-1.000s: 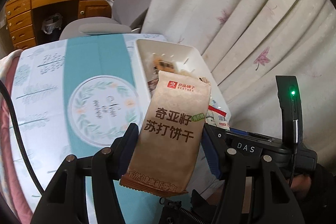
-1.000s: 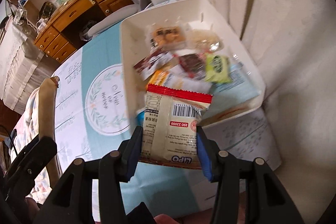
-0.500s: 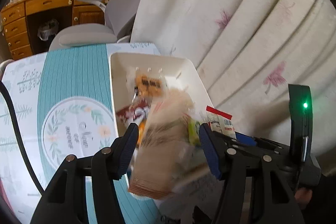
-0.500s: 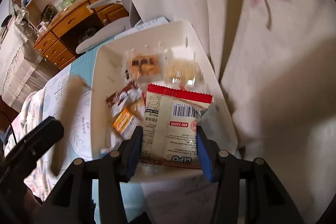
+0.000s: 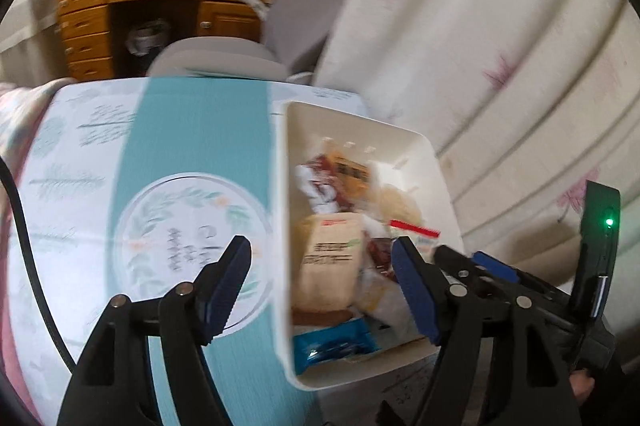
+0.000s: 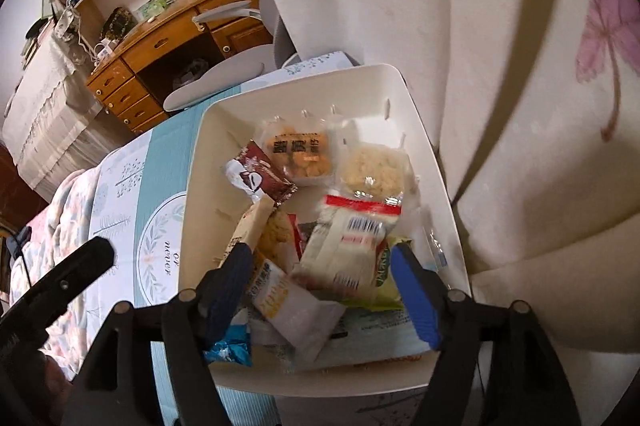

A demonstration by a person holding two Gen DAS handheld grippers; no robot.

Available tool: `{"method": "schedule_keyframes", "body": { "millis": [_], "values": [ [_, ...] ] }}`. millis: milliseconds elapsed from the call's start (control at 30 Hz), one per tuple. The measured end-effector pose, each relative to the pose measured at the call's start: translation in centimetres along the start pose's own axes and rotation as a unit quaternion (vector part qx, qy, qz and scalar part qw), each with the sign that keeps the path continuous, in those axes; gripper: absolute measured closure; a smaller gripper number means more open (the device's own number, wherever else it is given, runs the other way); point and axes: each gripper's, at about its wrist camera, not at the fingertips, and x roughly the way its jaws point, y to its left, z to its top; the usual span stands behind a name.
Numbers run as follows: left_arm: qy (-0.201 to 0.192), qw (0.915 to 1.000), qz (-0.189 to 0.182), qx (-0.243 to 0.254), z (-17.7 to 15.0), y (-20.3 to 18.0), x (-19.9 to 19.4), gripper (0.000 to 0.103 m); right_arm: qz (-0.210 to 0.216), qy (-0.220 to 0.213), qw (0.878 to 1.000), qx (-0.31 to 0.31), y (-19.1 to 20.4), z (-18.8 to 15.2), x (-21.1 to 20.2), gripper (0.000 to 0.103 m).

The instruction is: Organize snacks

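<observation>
Bin [image 6: 408,94] was crowded with snack packets [image 6: 352,250]; curtain [image 6: 500,26] blocked frame right; tablecloth [image 5: 180,130] at frame left lay bare.

Both packets have dropped into the white bin [image 6: 416,114]: tan cracker packet [image 5: 326,266] (blurred) and red-topped packet [image 6: 352,246], jaws just opened.

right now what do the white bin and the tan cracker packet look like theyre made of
The white bin looks like moulded plastic with a smooth, slightly glossy finish: thin rounded walls, small slots near the rim. The tan cracker packet looks like matte film or paper-look wrap, with printed text and no glare; blur leaves this open.
</observation>
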Motion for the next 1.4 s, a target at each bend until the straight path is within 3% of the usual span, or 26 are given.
{"method": "schedule_keyframes", "body": {
  "millis": [233, 367, 533, 733, 933, 1033, 1267, 1400],
  "values": [
    [-0.037, 0.9964, 0.055, -0.052, -2.2, 7.0, -5.3, 0.028, 0.004, -0.013, 1.000, -0.017, 2.5, -1.5, -2.4, 0.021],
    [-0.051, 0.9919, 0.102, -0.057, -3.9, 10.7, -9.0, 0.028, 0.003, -0.021, 1.000, -0.022, 4.4, -3.2, -3.8, 0.019],
    [-0.063, 0.9854, 0.144, -0.065, -7.3, 14.9, -15.0, 0.021, 0.003, -0.028, 0.999, -0.018, 6.8, -6.5, -5.7, 0.015],
    [-0.071, 0.9833, 0.159, -0.055, -11.4, 17.0, -20.1, 0.021, 0.004, -0.027, 1.000, -0.004, 8.4, -12.0, -7.6, 0.011],
    [-0.059, 0.9822, 0.172, -0.047, -14.1, 13.4, -22.2, 0.013, 0.038, 0.002, 0.999, -0.010, 8.5, -15.5, -8.5, 0.011],
    [-0.054, 0.9826, 0.171, -0.047, -14.5, 10.0, -22.0, 0.013, 0.049, 0.006, 0.998, -0.030, 7.9, -15.1, -9.3, 0.010],
    [-0.039, 0.9923, 0.109, -0.043, -13.7, 1.0, -20.8, 0.013, 0.080, 0.014, 0.993, -0.087, 5.5, -13.7, -13.2, 0.005],
    [-0.051, 0.9900, 0.127, -0.034, -13.3, -2.5, -21.1, 0.007, 0.090, 0.015, 0.993, -0.080, 3.7, -13.3, -15.4, 0.004]
  ]
}}
